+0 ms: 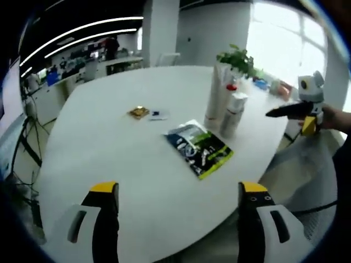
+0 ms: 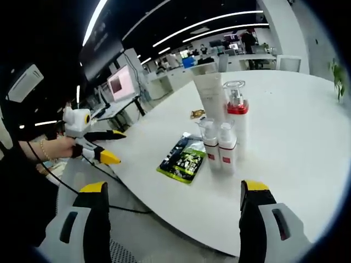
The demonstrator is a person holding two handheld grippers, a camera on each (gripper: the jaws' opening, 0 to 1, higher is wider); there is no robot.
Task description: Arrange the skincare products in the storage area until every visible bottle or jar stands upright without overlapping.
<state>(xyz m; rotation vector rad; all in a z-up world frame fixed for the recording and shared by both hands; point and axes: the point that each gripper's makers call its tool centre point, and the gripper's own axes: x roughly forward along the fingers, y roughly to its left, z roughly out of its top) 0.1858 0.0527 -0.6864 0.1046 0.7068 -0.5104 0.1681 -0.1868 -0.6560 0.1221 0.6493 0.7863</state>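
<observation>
Several white skincare containers stand upright in a tight cluster on the white table (image 2: pixel 285 137): a tall tube (image 2: pixel 210 94), a bottle with a red band and clear cap (image 2: pixel 237 118), and two small clear-capped bottles (image 2: pixel 209 143) (image 2: pixel 227 147). The left gripper view shows the tube (image 1: pixel 215 93) and a small bottle (image 1: pixel 232 116). A green and black sachet (image 2: pixel 184 153) (image 1: pixel 198 147) lies flat beside them. My left gripper (image 1: pixel 179 192) is open over the table's near edge. My right gripper (image 2: pixel 173 189) is open, off the table's edge and short of the bottles.
A small gold item (image 1: pixel 139 112) and a small blue and white item (image 1: pixel 158 115) lie further back on the table (image 1: pixel 109 148). A potted plant (image 1: pixel 236 57) stands behind the bottles. A hand (image 2: pixel 60 148) holds the left gripper (image 2: pixel 104 145). Desks and monitors fill the background.
</observation>
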